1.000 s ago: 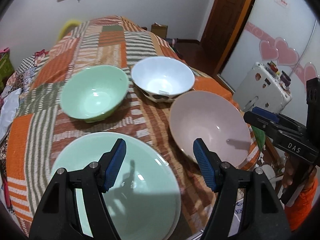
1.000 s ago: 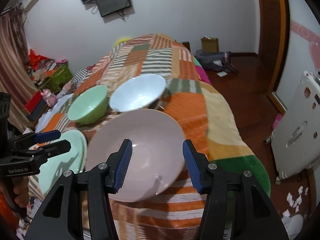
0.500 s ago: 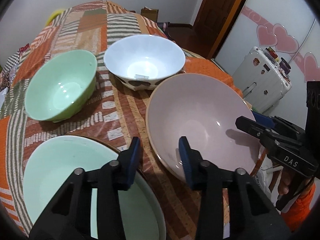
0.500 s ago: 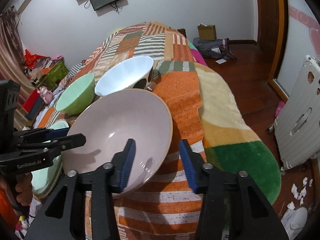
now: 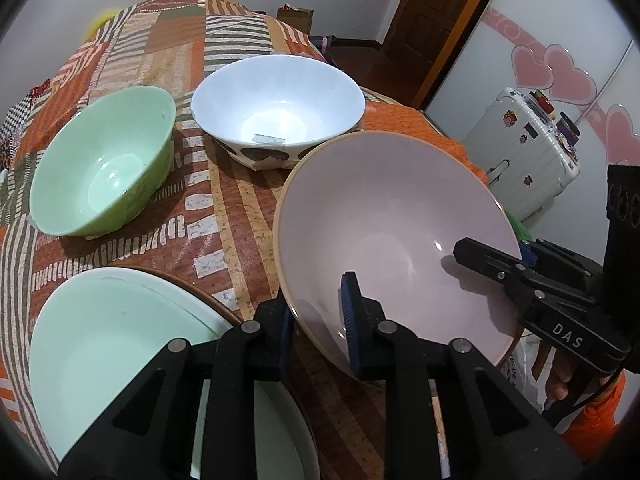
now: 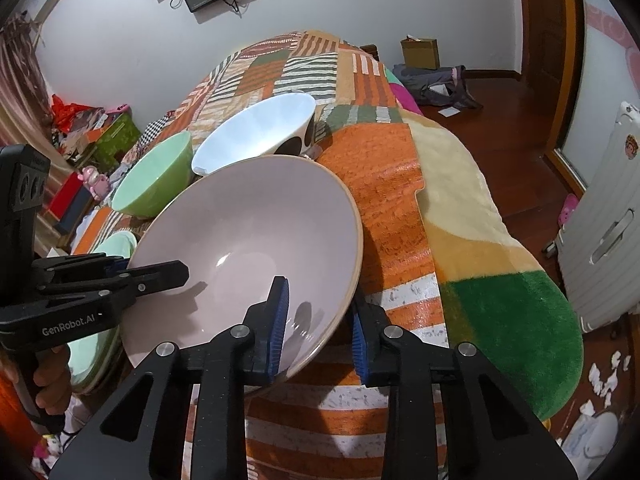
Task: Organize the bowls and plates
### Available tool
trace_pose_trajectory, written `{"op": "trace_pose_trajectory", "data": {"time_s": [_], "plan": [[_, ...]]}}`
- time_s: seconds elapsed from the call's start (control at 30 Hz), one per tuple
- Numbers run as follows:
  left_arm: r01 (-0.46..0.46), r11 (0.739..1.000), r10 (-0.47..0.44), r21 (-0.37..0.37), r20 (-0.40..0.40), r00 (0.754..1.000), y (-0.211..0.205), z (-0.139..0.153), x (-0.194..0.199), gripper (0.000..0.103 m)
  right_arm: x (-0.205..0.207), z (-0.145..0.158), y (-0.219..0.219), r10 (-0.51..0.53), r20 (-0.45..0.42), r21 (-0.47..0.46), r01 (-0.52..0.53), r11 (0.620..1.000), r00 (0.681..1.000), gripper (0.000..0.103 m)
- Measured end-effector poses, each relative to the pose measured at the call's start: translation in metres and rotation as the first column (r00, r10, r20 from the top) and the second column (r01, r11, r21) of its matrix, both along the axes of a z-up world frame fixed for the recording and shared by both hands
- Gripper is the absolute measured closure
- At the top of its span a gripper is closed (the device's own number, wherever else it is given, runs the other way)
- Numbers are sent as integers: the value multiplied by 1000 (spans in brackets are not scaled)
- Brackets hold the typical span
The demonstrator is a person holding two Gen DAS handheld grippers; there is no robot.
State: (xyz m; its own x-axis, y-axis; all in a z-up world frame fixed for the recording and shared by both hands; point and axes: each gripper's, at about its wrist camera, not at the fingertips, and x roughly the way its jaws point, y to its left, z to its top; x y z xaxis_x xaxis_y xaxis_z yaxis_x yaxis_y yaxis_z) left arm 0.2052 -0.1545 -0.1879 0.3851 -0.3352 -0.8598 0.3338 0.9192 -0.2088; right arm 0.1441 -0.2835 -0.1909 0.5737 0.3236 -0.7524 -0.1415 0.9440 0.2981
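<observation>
- A large pink bowl (image 5: 392,216) sits tilted on a bed covered by a patchwork blanket (image 5: 224,216), gripped on opposite sides of its rim.
- The left tongs (image 5: 316,320) pinch the bowl's near rim, one pad inside, one outside.
- The right tongs (image 6: 318,320) clamp the opposite rim the same way.
- Behind it stand a white bowl (image 5: 278,108) and a green bowl (image 5: 104,164).
- A pale green plate (image 5: 120,344) lies just beside the pink bowl.

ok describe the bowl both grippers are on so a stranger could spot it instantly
On the striped patchwork blanket, find the dish nearest the edge, just in front of the white spotted bowl. That pink bowl is the widest, the only pink one, tan-rimmed.
</observation>
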Motion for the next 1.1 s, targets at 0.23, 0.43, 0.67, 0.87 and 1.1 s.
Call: {"op": "trace_pose_trajectory", "data": {"time_s": [0.23,0.43,0.67,0.87,1.1], "plan": [[-12,1000,13,-15,18,1000,5,11,-9,81,-5,12,3,-5,19,3,4,1000,1000,77],[-27,999,29,-33,62,998,18,29,-21,81,-11,26,13,8,52,-2,-8,1000,999,77],[-63,997,68,-50,96,993,44,47,-35,81,-15,41,34,39,87,-10,-39,999,995,77],[-109,993,115,-54,120,986,72,59,-51,81,-17,49,59,84,105,-8,-84,996,991,77],[-171,983,179,-64,143,973,110,68,-69,81,-20,55,94,152,123,-19,-151,988,981,77]]}}
